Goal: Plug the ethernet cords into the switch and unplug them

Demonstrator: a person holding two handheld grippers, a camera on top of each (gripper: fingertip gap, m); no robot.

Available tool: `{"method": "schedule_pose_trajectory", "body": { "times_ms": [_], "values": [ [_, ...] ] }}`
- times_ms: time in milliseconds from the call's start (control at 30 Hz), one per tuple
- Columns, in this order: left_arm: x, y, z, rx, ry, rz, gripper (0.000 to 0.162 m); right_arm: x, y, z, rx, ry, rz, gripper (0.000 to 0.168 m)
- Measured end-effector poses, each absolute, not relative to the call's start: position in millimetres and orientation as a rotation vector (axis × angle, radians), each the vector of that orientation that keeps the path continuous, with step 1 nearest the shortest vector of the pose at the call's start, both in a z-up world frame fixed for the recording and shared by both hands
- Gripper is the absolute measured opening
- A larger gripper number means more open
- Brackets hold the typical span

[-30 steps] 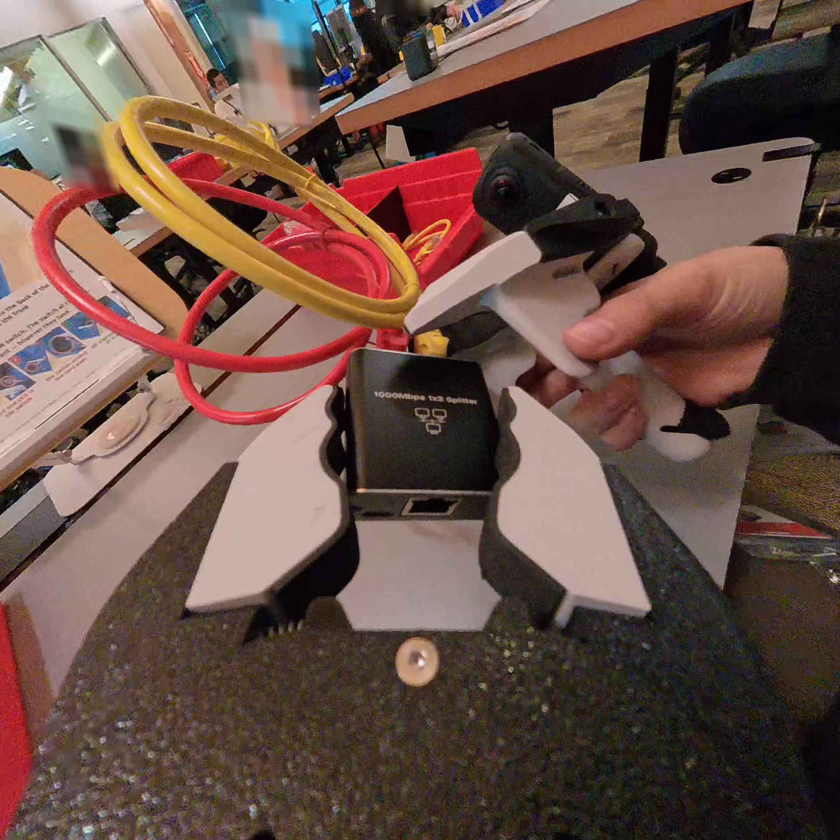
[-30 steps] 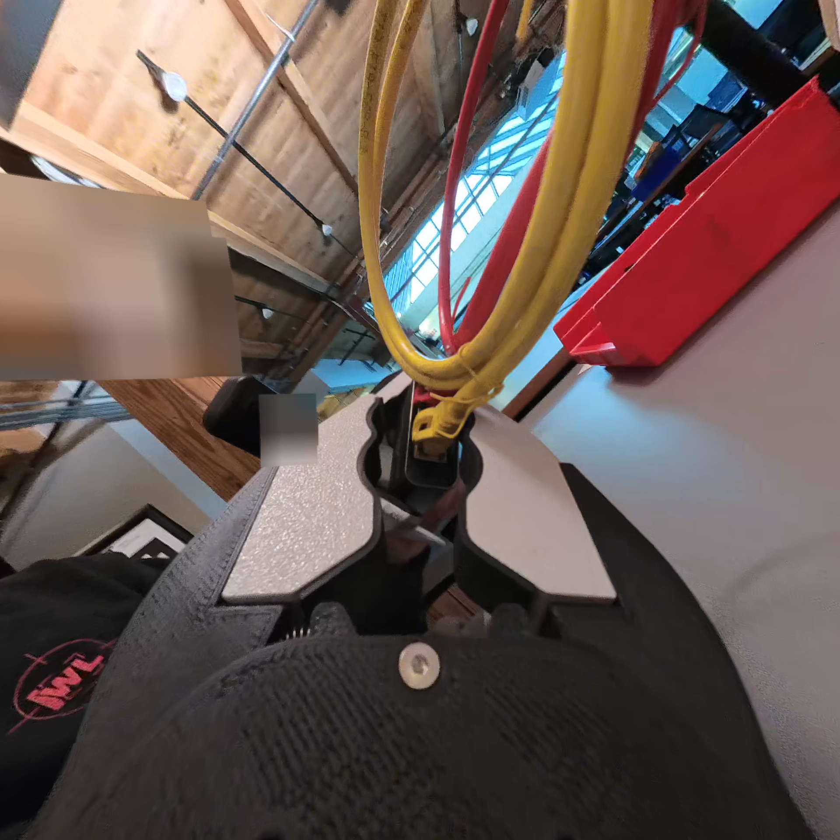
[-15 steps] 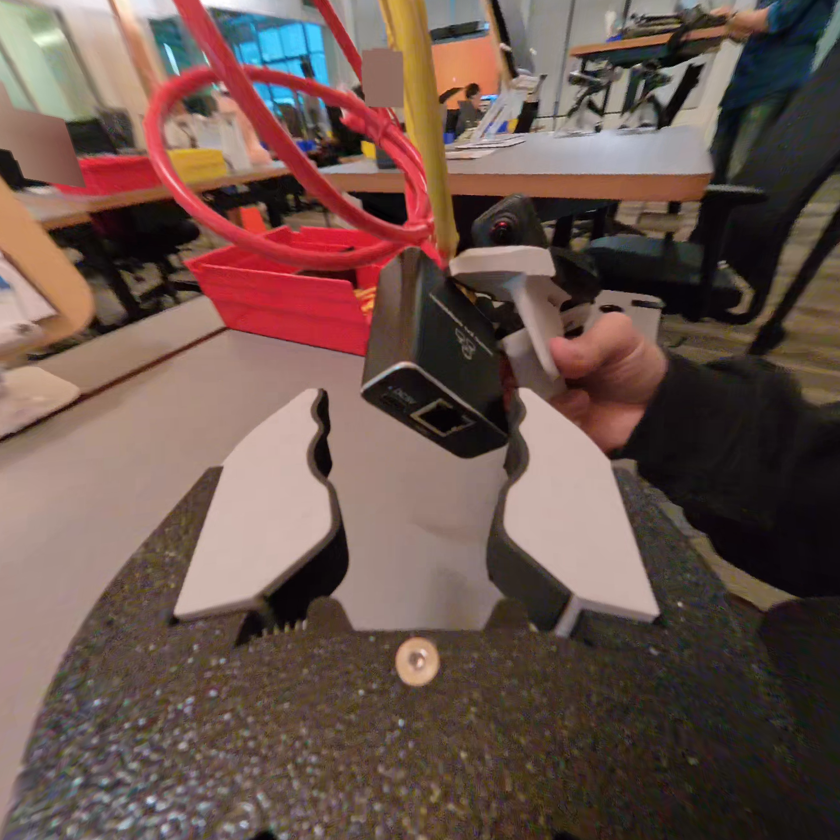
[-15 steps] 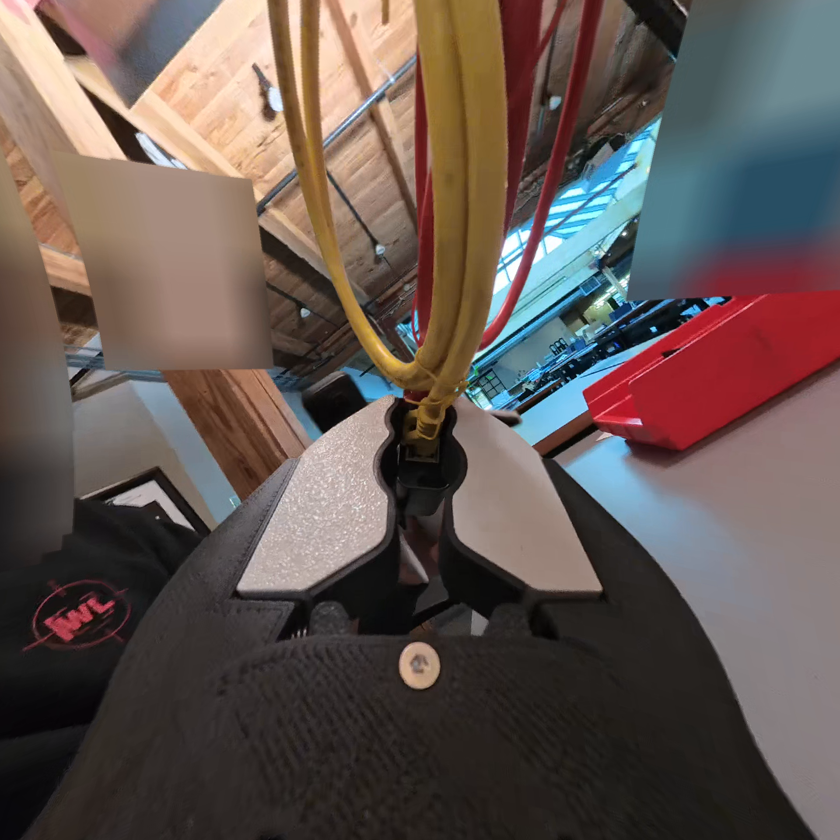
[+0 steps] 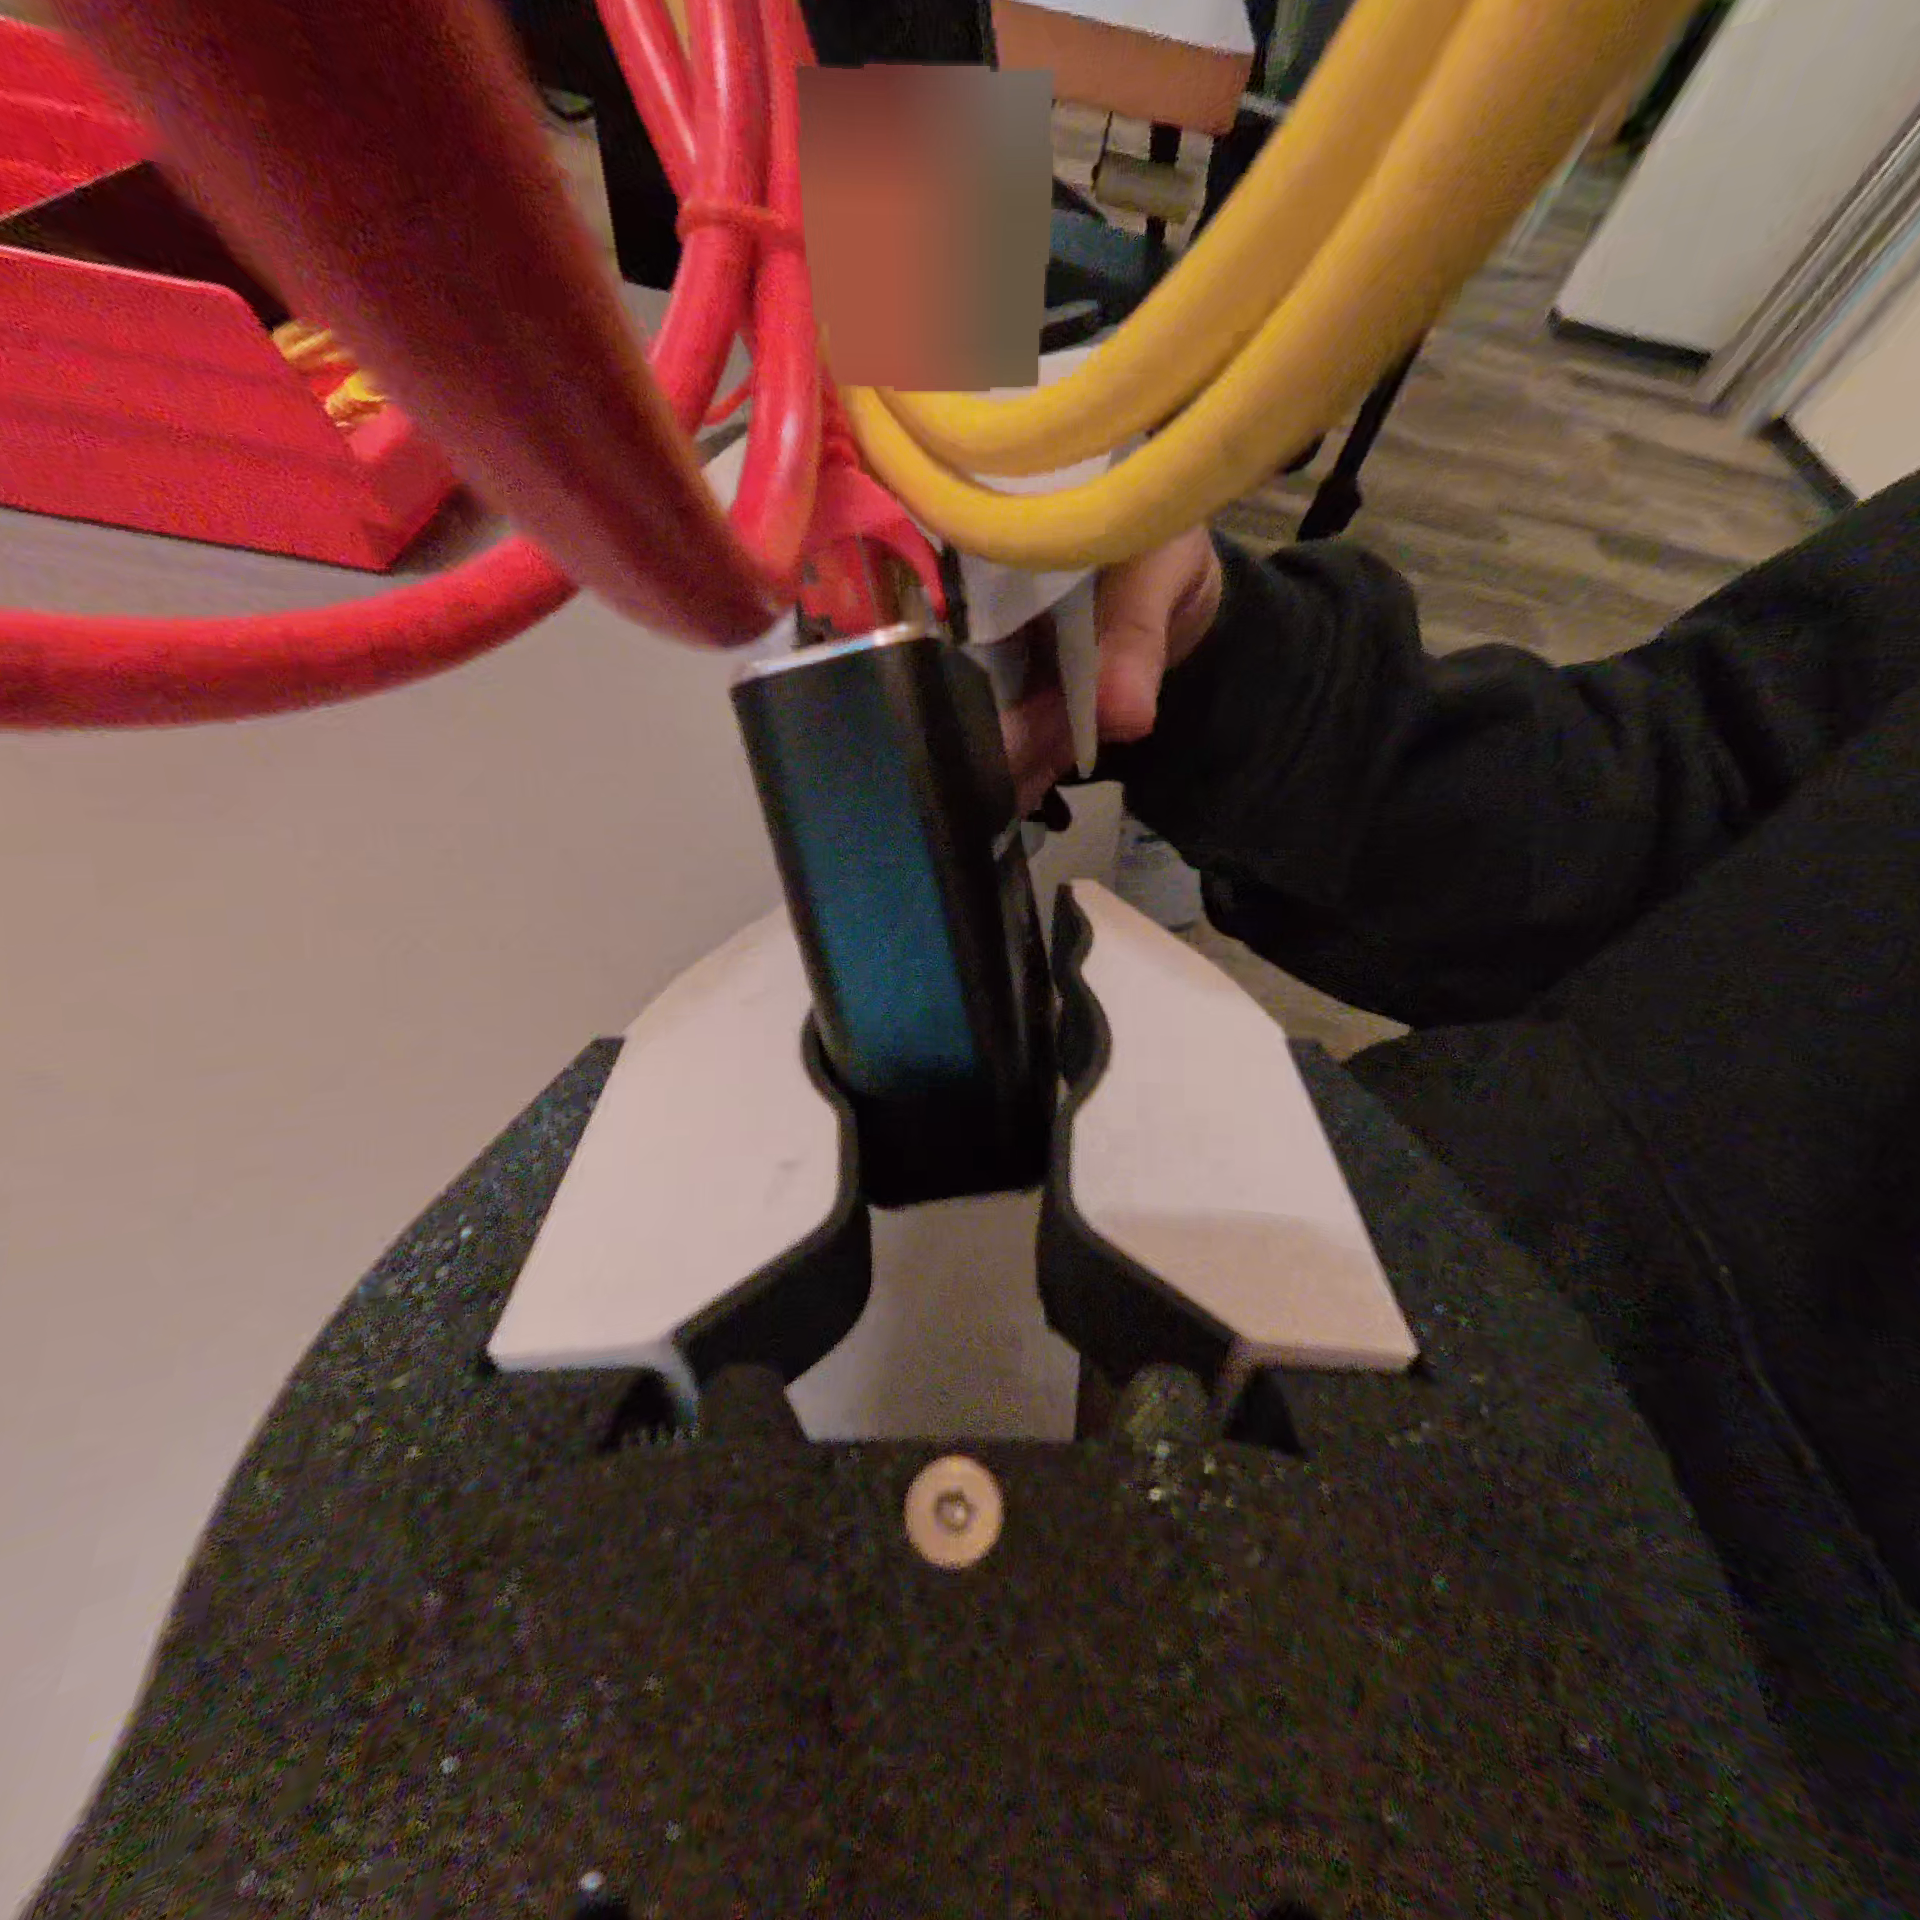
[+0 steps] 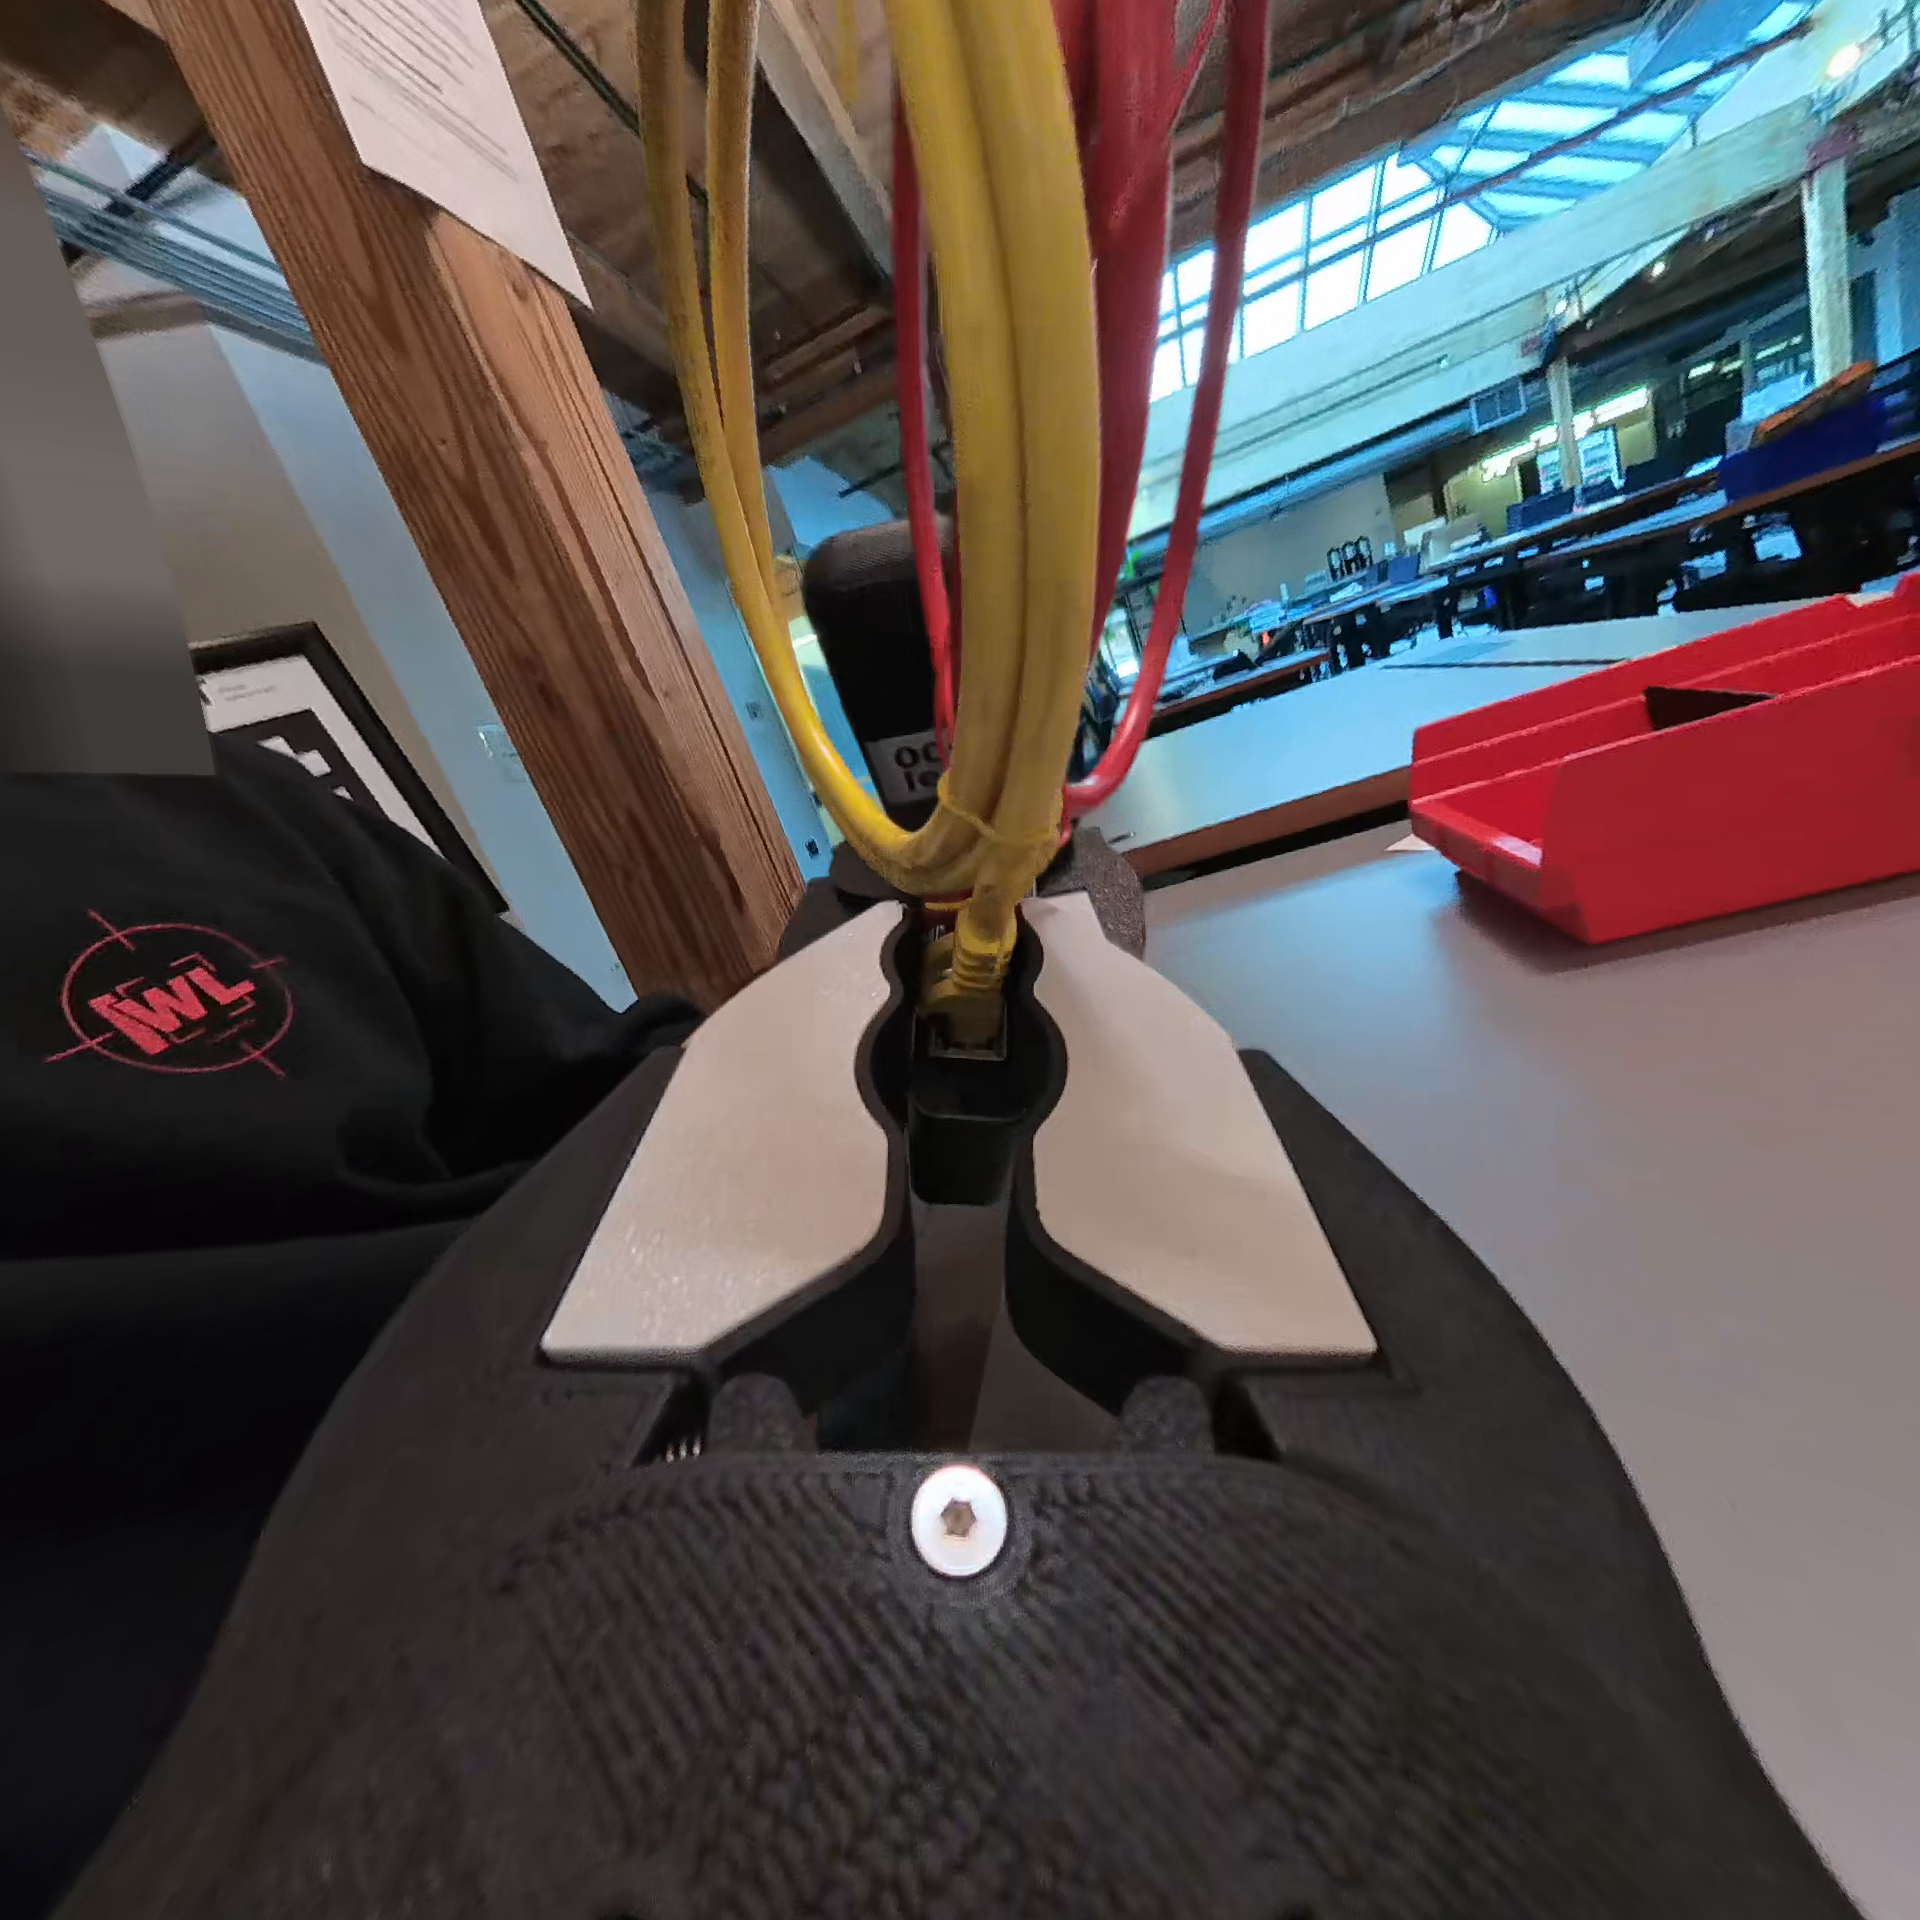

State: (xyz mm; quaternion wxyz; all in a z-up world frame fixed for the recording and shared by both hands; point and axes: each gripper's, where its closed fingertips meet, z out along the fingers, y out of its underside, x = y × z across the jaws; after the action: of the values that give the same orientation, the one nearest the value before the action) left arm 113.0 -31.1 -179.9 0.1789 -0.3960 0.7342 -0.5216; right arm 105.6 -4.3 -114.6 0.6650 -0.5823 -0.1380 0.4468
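Comparing this moment with the two earlier samples shows a regrip. The small black rectangular plastic switch [image 5: 894, 883] was first held flat across the left gripper [image 5: 951, 1049], then left the fingers [image 5: 717, 1122], which stood wide apart while the right gripper [image 6: 961, 1039] carried it. Now the left fingers have narrowed onto the lower end of the switch, which stands edge-on at frame centre in the left wrist view, tilted slightly left.

The right fingers [image 6: 769, 1132] are nearly closed, clamping the switch at frame centre of the right wrist view. The yellow ethernet cord [image 6: 1023, 499] is seated in a port there and rises to the top edge. The red ethernet cord [image 5: 239, 644] meets the top end of the switch; its plug seating cannot be confirmed.

Judgement: both cords appear plugged in, so the unplugging stage follows. With both grippers on the body, one must release to pull a plug. The switch hangs above the grey worktop [image 5: 312, 935].
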Motion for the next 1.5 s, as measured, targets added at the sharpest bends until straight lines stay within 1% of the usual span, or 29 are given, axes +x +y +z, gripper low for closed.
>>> {"method": "schedule_pose_trajectory", "body": {
  "times_ms": [100,300,467,500,533,567,633,700,833,967,1033,1067,1100,1233,1267,1300,1433,1500],
  "values": [
    [112.4,-31.6,-185.4,-1.159,2.109,-1.436,0.034,106.7,-5.3,-117.9,-1.361,-0.316,0.984,0.015],
    [117.5,-35.7,-187.5,-1.264,2.084,-1.522,0.033,118.2,2.8,-118.3,-1.389,-0.22,0.928,0.019],
    [109.8,-41.5,-187.8,-1.234,2.129,-1.634,0.033,113.0,2.0,-119.5,-1.407,-0.201,1.036,0.017],
    [109.0,-41.3,-189.8,-1.203,2.139,-1.613,0.036,111.8,1.0,-121.6,-1.423,-0.213,1.042,0.017],
    [109.9,-40.6,-192.2,-1.175,2.136,-1.575,0.045,111.5,0.5,-123.5,-1.438,-0.218,1.043,0.016],
    [111.7,-40.8,-194.0,-1.14,2.124,-1.538,0.049,111.4,-0.3,-124.6,-1.445,-0.228,1.034,0.016],
    [115.4,-44.3,-194.4,-1.081,2.09,-1.527,0.048,109.9,-3.8,-124.1,-1.447,-0.254,1.031,0.016],
    [123.4,-42.7,-193.5,-1.092,2.033,-1.521,0.053,113.4,-3.4,-123.0,-1.452,-0.24,1.005,0.016],
    [131.4,-34.0,-190.0,-1.082,1.951,-1.497,0.044,116.7,-3.6,-131.5,-1.51,-0.254,0.948,0.016],
    [132.2,-23.1,-184.6,-1.098,1.897,-1.479,0.049,122.8,-4.4,-137.0,-1.546,-0.247,0.912,0.016],
    [128.1,-34.0,-182.4,-1.083,1.932,-1.573,0.056,121.7,-4.0,-134.8,-1.528,-0.241,0.934,0.016],
    [127.2,-40.3,-181.7,-1.083,1.942,-1.617,0.063,120.3,-3.2,-133.6,-1.517,-0.234,0.956,0.016],
    [127.8,-44.6,-182.7,-1.089,1.949,-1.632,0.065,117.8,-2.4,-133.3,-1.511,-0.235,0.975,0.016],
    [132.3,-48.2,-195.7,-1.095,2.016,-1.526,0.069,106.4,0.3,-140.7,-1.561,-0.29,0.967,0.016],
    [133.1,-46.9,-198.1,-1.098,2.02,-1.501,0.069,104.9,1.1,-142.4,-1.578,-0.3,0.949,0.016],
    [134.3,-44.8,-200.6,-1.108,2.02,-1.475,0.05,104.5,2.6,-142.9,-1.59,-0.297,0.937,0.016],
    [135.8,-41.0,-202.0,-1.13,2.017,-1.469,0.044,101.0,3.5,-142.9,-1.606,-0.294,0.956,0.015],
    [133.7,-42.6,-201.5,-1.116,2.031,-1.492,0.044,99.3,2.5,-142.9,-1.616,-0.31,0.944,0.015]
  ]
}}
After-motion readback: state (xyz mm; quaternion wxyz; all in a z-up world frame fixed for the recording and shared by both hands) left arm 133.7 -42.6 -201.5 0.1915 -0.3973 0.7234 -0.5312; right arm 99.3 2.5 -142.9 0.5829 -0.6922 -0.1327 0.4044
